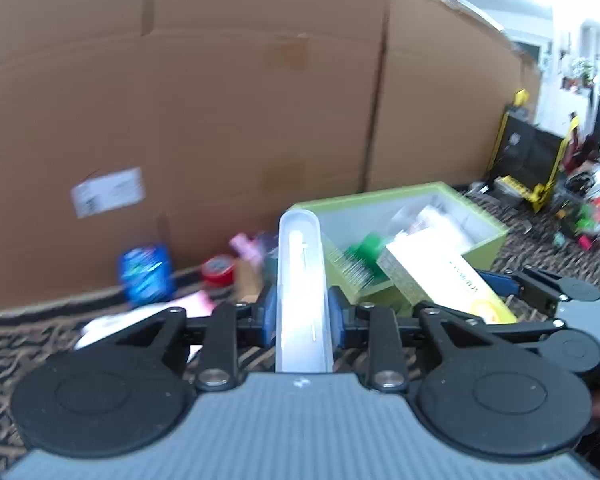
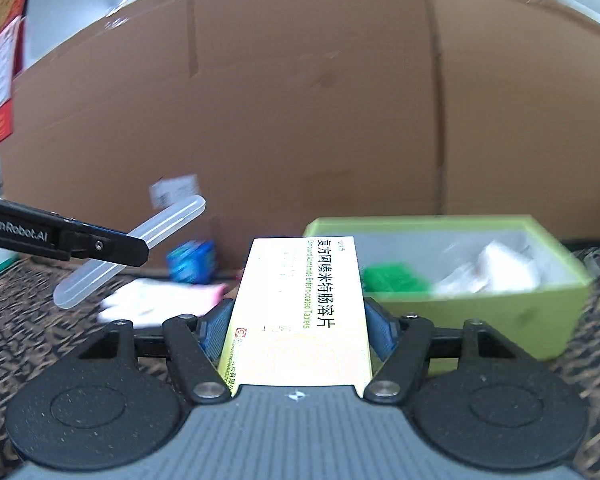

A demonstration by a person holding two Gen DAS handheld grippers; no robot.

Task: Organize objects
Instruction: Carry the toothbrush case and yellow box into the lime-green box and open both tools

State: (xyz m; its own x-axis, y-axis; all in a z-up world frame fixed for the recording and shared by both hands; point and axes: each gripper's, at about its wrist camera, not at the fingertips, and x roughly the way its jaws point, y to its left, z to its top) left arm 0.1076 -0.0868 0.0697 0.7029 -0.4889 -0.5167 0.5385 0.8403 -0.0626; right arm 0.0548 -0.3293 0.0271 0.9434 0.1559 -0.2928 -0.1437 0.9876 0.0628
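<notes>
Translucent rounded plastic case (image 1: 302, 280), glossy cardboard box (image 2: 300, 312)

It looks like a home room: patterned carpet (image 1: 540, 240) on the floor, large cardboard sheet (image 1: 220, 120) behind, household clutter at far right.

Black linkage arms with silver screws, blue pads, ribbed grey housing, white "GenRobot.AI" lettering.
</notes>
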